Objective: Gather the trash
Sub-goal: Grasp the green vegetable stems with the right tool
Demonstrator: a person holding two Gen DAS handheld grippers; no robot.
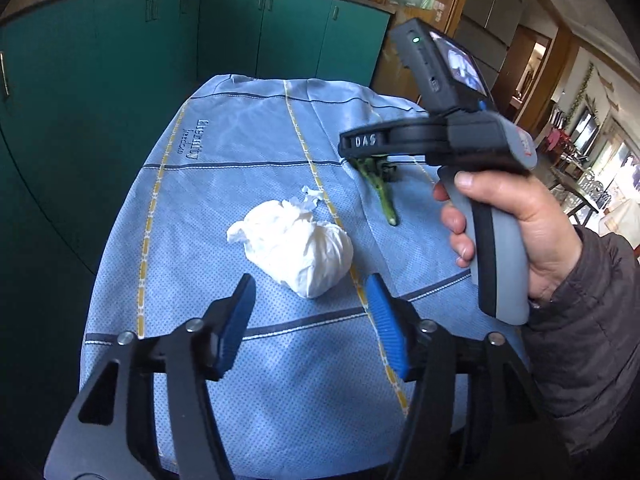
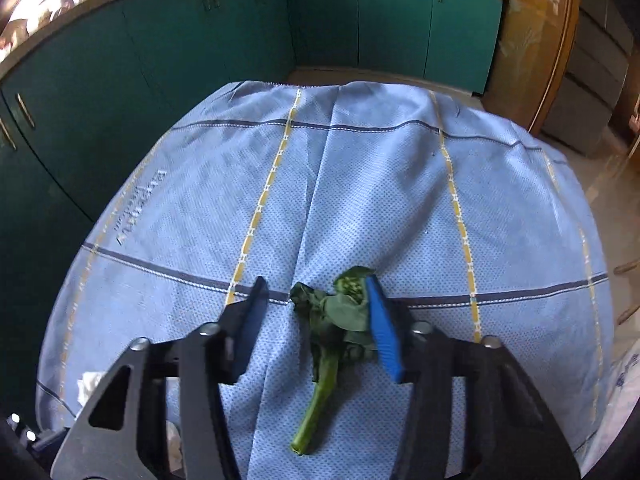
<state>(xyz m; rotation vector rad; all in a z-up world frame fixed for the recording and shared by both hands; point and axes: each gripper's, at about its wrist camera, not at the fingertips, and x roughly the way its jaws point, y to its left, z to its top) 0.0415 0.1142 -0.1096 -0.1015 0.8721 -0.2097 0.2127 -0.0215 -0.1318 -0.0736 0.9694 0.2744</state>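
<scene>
On the tablecloth [image 1: 224, 184]: tissue wad [image 1: 294, 248] mid-surface, vegetable stalk [image 1: 382, 190] to its right toward right edge, cabinets [image 1: 120, 60] behind far edge.

The right gripper [image 1: 362, 156] hides the vegetable stalk's [image 1: 386, 204] leafy top in the left wrist view

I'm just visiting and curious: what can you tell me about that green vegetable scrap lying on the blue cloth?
The vegetable scrap is a wilted leafy green: a pale green stalk with a cut end toward the camera, crumpled dark leaves and a small budding head. It lies flat on the blue tablecloth, between the right gripper's open jaws. The leaves reach the blue right pad; actual contact is unclear.
</scene>
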